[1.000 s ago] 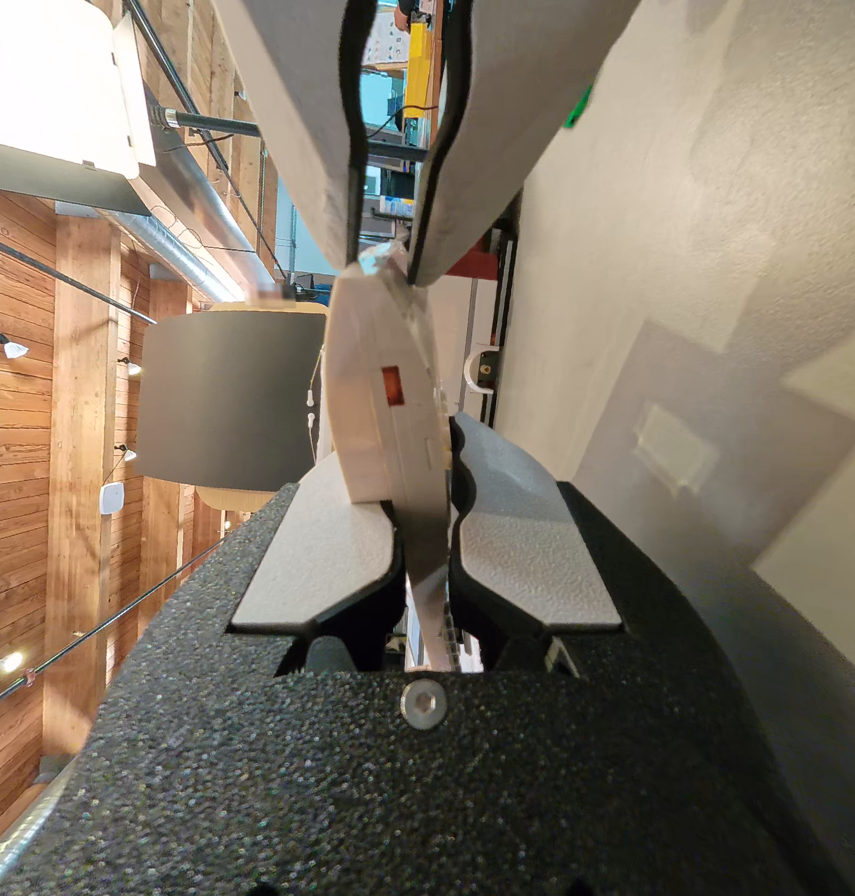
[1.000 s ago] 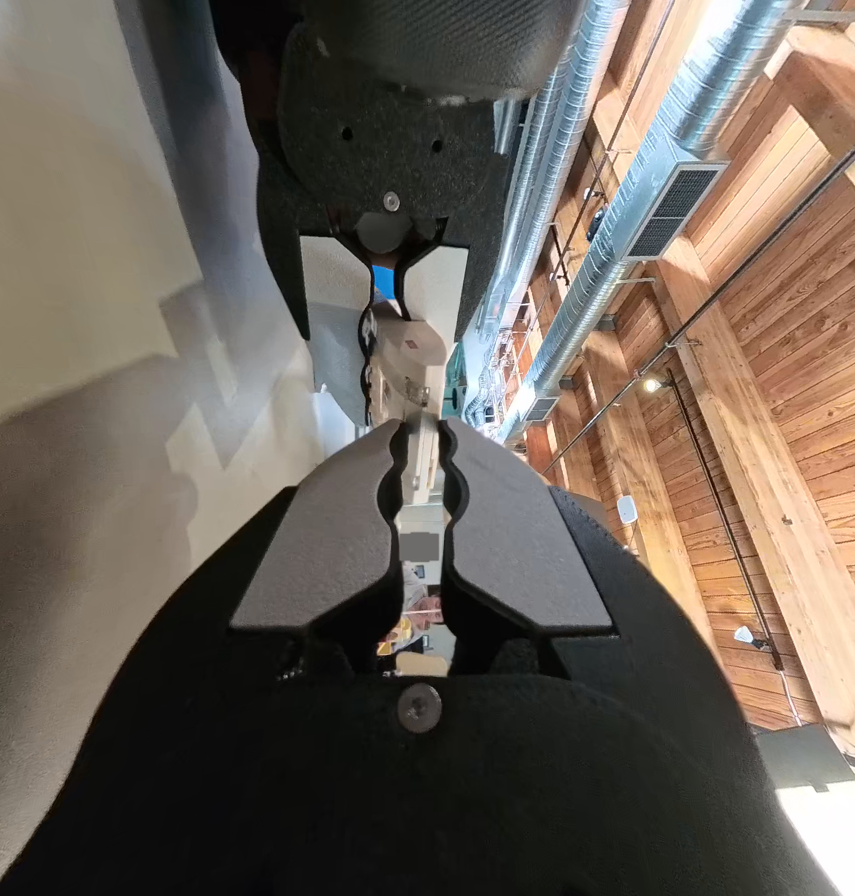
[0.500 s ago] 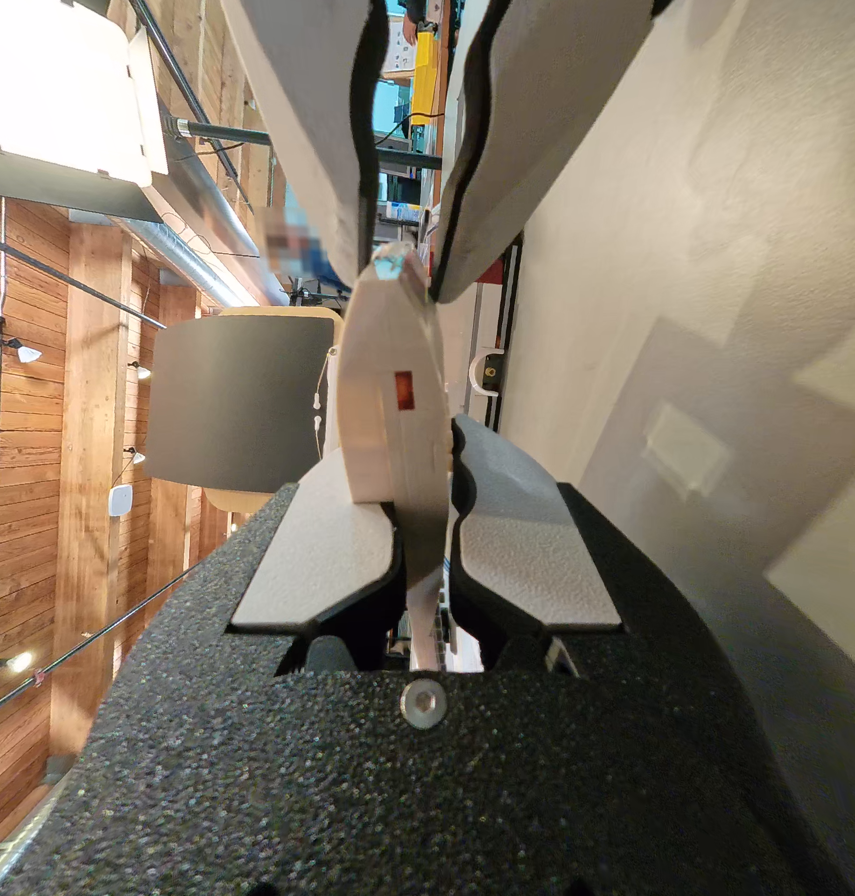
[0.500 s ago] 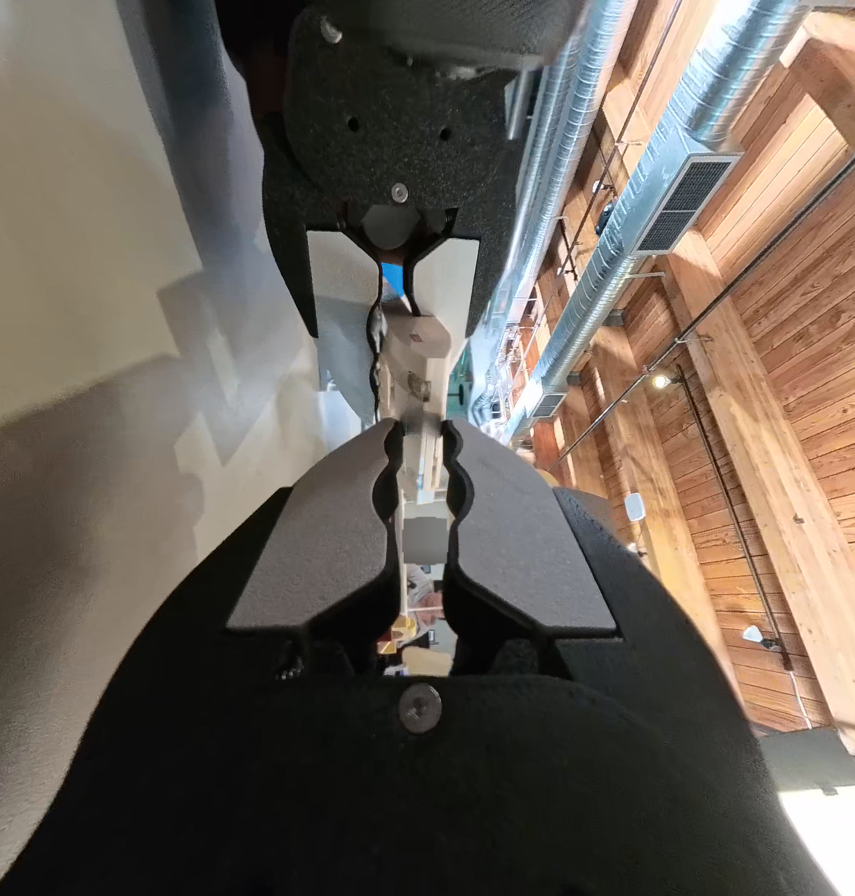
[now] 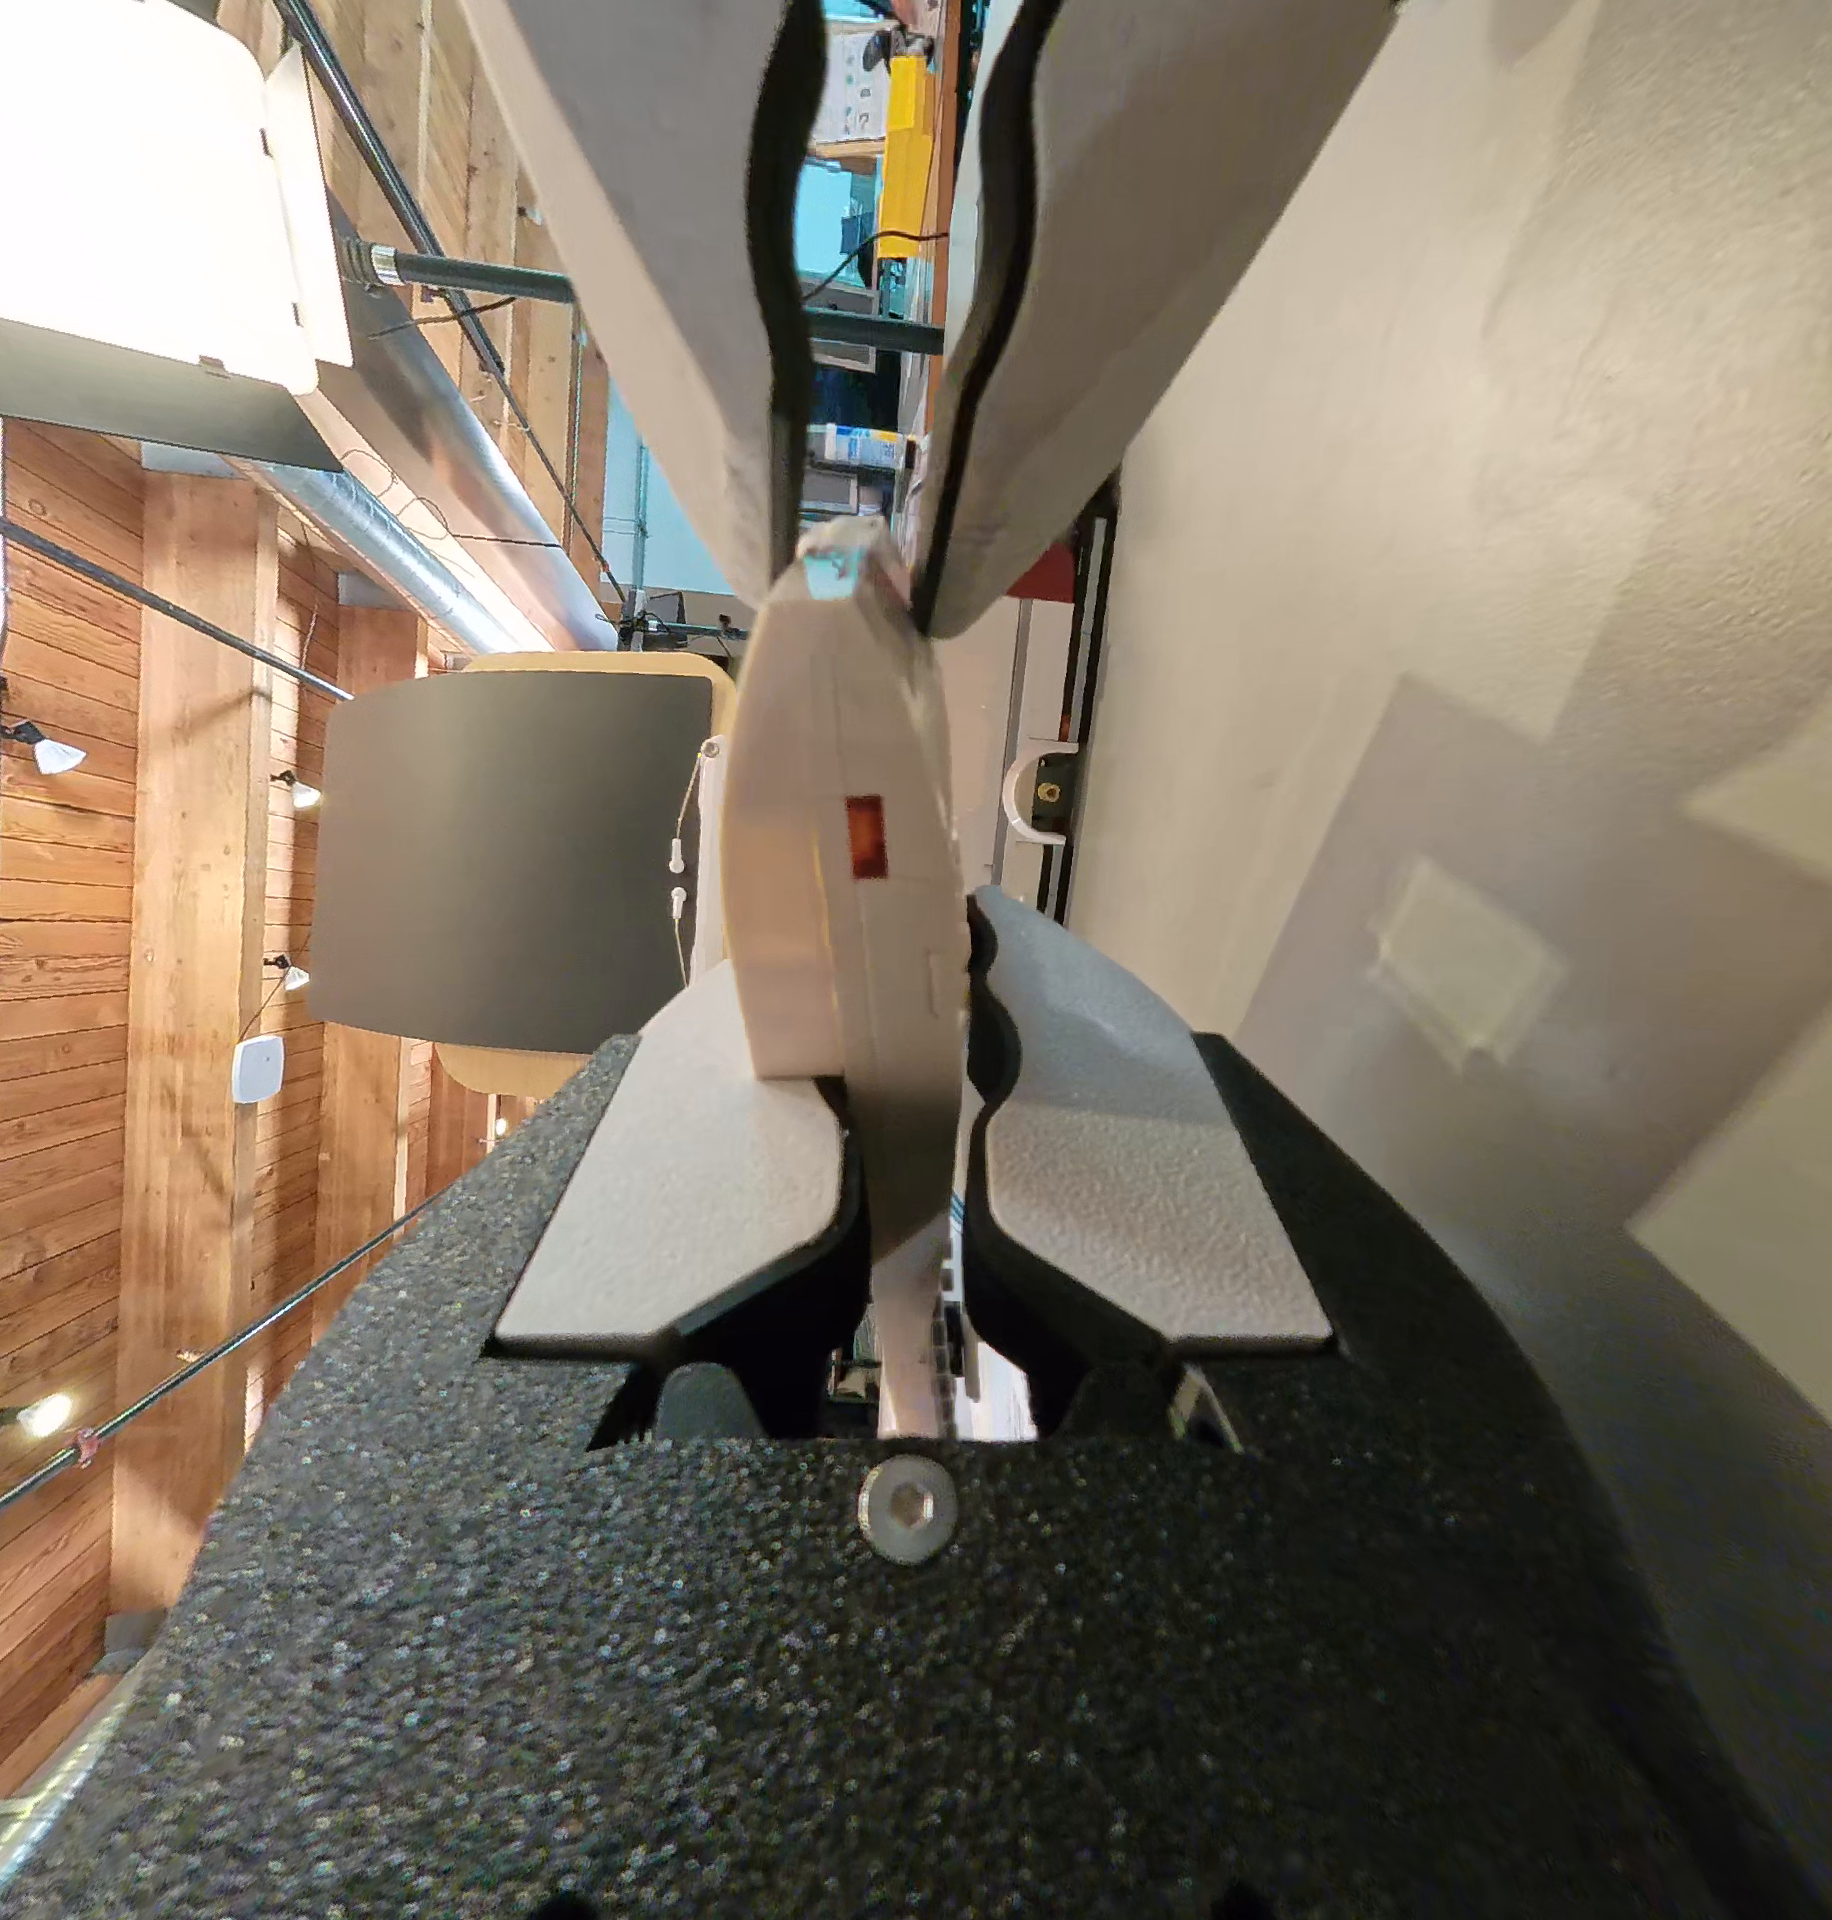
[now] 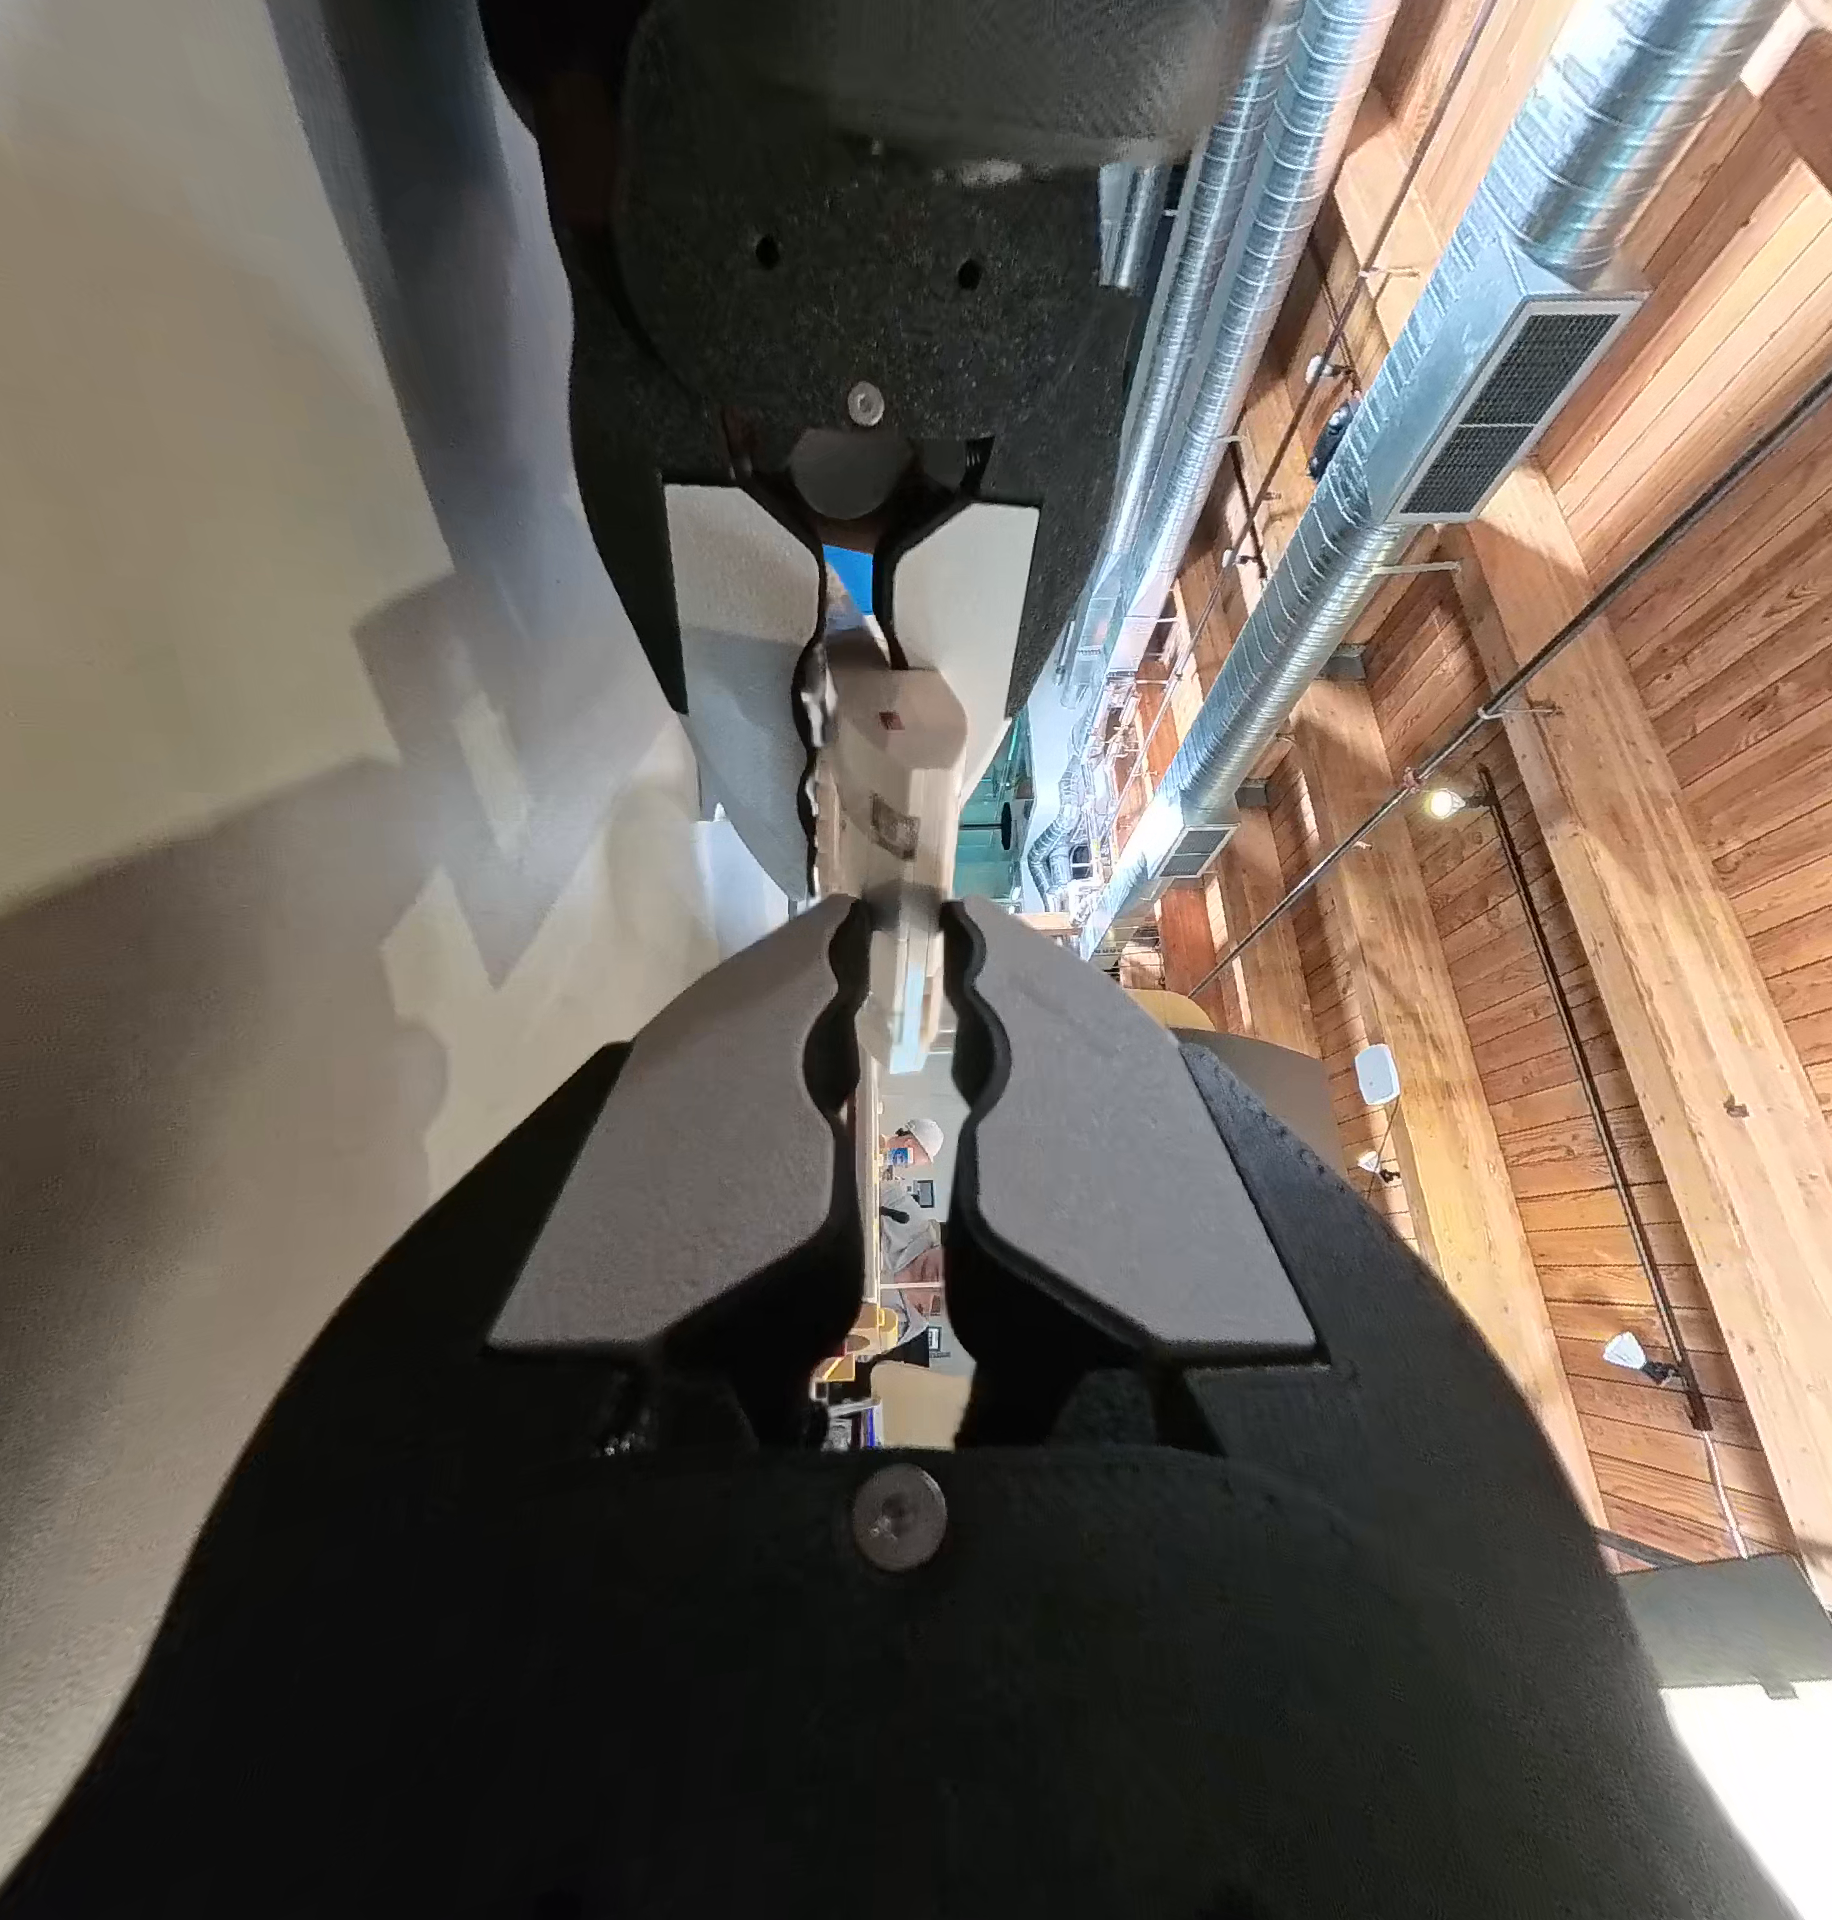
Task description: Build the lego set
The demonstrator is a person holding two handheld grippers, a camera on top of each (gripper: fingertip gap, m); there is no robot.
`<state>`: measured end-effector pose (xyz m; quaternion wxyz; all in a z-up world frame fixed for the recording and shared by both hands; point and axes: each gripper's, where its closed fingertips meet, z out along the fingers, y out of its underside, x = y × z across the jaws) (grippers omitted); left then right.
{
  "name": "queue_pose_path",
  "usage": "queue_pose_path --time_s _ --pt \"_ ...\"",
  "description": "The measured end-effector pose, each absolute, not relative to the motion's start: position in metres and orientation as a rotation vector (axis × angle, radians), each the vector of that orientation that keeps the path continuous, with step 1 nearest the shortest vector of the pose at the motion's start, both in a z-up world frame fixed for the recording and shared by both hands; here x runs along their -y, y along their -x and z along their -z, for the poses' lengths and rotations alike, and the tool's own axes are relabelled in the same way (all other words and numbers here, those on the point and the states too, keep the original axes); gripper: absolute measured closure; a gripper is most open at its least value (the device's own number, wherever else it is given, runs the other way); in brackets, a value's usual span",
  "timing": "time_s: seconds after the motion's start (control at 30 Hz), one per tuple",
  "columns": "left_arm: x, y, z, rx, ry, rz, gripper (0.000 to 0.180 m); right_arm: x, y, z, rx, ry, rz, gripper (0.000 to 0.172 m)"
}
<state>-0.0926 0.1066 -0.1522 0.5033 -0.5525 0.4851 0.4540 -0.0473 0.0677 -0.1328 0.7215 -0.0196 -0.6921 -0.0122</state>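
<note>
A white plastic device (image 5: 839, 831) with a small orange-brown rectangle on its side is held between both grippers, which face each other. My left gripper (image 5: 907, 997) is shut on the device's near end, its pads pressed on both flat sides. My right gripper (image 5: 850, 592) comes in from the top of the left wrist view and pinches the device's far tip. In the right wrist view my right gripper (image 6: 901, 925) is shut on the narrow end of the device (image 6: 896, 748), and the left gripper (image 6: 891, 810) grips its other end beyond.
A pale flat surface (image 5: 1514, 520) runs along one side of both views (image 6: 164, 520). Wood-clad walls (image 6: 1670, 831), silver ducts (image 6: 1463, 312), a dark rounded panel (image 5: 507, 842) and a bright lamp (image 5: 112, 177) lie around. A person (image 6: 912, 1153) shows far off. One gripper's finger ends stand about 6 cm off the other's.
Half a second ago the right gripper's fingers stood slightly wider around the device's tip; now they have come together on it again. The device has turned a little in the left wrist view.
</note>
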Motion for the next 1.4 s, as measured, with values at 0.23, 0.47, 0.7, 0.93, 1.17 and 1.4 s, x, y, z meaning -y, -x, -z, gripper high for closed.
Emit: queue_pose_path --time_s 0.23,0.47,0.7,0.93,1.17,1.4 --pt "-0.106 0.092 0.15 -1.173 1.32 -1.095 0.165 -0.077 0.044 0.124 1.451 0.042 0.054 0.152" --pt "-0.104 0.087 0.148 -1.172 1.302 -1.073 0.165 -0.082 0.045 0.127 1.464 0.026 0.084 0.151" --pt "-0.103 0.086 0.146 -1.164 1.301 -1.072 0.165 -0.082 0.044 0.126 1.471 0.009 0.103 0.154" --pt "-0.104 0.087 0.147 -1.161 1.308 -1.082 0.165 -0.084 0.044 0.127 1.498 0.025 0.12 0.157" --pt "-0.103 0.086 0.148 -1.167 1.309 -1.053 0.165 -0.083 0.043 0.128 1.515 0.017 0.108 0.157" --pt "-0.102 0.084 0.148 -1.17 1.308 -1.021 0.165 -0.083 0.043 0.127 1.502 0.012 0.092 0.157"
